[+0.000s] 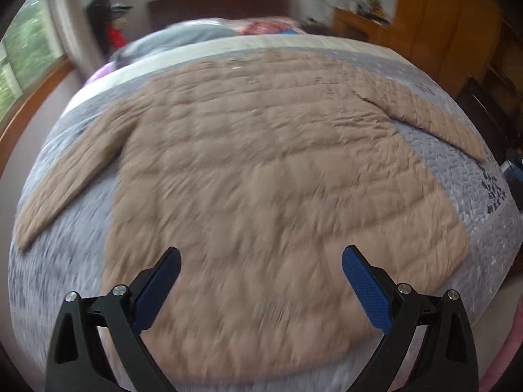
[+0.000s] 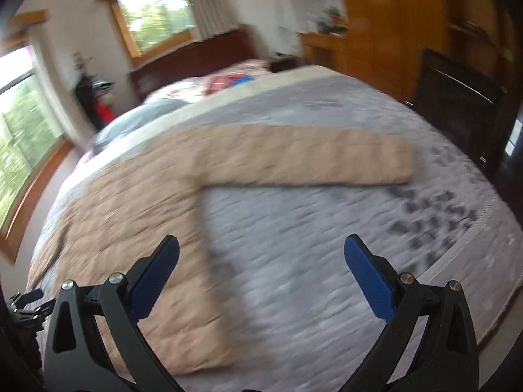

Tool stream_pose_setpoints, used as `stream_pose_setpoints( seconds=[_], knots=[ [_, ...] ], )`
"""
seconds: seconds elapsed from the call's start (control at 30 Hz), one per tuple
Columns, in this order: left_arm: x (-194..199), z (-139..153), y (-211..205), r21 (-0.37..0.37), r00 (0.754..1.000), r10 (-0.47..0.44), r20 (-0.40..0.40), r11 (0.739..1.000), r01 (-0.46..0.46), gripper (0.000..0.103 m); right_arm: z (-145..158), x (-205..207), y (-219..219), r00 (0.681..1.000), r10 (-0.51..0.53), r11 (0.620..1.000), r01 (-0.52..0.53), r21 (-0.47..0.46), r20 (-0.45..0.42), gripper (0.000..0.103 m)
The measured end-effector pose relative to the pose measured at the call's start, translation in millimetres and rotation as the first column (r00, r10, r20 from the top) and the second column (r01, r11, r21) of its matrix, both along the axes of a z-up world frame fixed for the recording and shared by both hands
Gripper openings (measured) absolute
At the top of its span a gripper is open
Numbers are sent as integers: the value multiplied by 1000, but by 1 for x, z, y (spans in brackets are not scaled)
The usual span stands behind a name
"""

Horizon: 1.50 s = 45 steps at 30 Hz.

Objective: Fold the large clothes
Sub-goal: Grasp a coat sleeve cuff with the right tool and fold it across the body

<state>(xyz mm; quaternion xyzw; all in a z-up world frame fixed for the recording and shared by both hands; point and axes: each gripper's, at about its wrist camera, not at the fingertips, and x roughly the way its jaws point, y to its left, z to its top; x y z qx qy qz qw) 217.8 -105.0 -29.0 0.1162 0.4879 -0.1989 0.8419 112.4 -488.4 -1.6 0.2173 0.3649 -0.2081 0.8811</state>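
A tan quilted jacket (image 1: 261, 170) lies flat on a bed with a grey quilted cover (image 1: 65, 261), both sleeves spread out to the sides. My left gripper (image 1: 261, 254) is open and empty, above the jacket's near hem. In the right wrist view the jacket's body (image 2: 130, 215) is at the left and its right sleeve (image 2: 310, 156) stretches across the cover. My right gripper (image 2: 261, 245) is open and empty, above the jacket's right side edge and the bare cover (image 2: 327, 261). The other gripper's tip (image 2: 29, 297) shows at the far left edge.
Pillows and bedding (image 1: 228, 32) lie at the head of the bed by a dark headboard (image 2: 196, 58). Windows (image 2: 153, 16) are at the left and back. A wooden wardrobe (image 2: 392, 32) and a dark cabinet (image 2: 457, 104) stand at the right.
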Motion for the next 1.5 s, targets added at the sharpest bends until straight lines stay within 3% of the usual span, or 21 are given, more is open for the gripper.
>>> stream_pose_setpoints(
  seconds=[0.17,0.3,0.57,0.67,0.7,0.73,0.8,0.87,0.9,0.93,0.97,1.07,1.13,1.2,1.4,1.5],
  knots=[
    [66,-1,-64,-32,993,-96,-63,995,95,99,-33,18,-109,992,-95,978,108,178,-83,100],
    [111,-4,-116,-87,983,-149,-107,986,140,99,-61,24,-173,970,-184,951,217,220,-158,100],
    [166,-26,-176,-198,962,-214,-169,964,179,96,-96,41,-226,971,-157,929,208,306,-182,100],
    [182,-36,-185,-234,956,-215,-198,958,167,88,-110,51,-234,971,-146,916,205,345,-189,90],
    [186,-41,-188,-242,953,-218,-211,956,166,83,-114,55,-236,970,-147,908,211,363,-195,75],
    [190,-46,-189,-251,948,-221,-228,954,163,81,-119,57,-239,965,-157,902,226,367,-208,72],
    [195,-54,-189,-268,942,-219,-253,952,149,71,-118,61,-239,966,-160,913,223,341,-205,69],
    [199,-62,-186,-279,936,-217,-276,950,138,57,-117,65,-238,964,-159,922,222,319,-211,52],
    [199,-66,-185,-286,933,-218,-286,949,134,45,-115,65,-238,966,-157,918,219,331,-203,35],
    [201,-70,-182,-295,929,-217,-299,947,126,41,-114,65,-237,972,-147,908,205,365,-181,13],
    [201,-73,-178,-304,927,-213,-310,946,115,33,-113,66,-237,980,-135,895,185,406,-148,8],
    [203,-78,-168,-328,923,-206,-325,940,94,17,-90,73,-217,993,-97,915,116,386,-68,8],
    [204,-78,-161,-345,919,-212,-333,934,90,14,-67,85,-195,999,-34,921,22,389,24,8],
    [201,-78,-153,-363,917,-219,-334,927,90,12,-50,104,-169,998,33,931,-53,361,60,7],
    [193,-73,-134,-373,920,-231,-316,922,103,10,-31,172,-86,968,243,922,-249,297,58,7],
    [193,-73,-127,-375,924,-225,-309,922,99,10,-33,208,-49,951,310,920,-303,249,12,7]
  ],
)
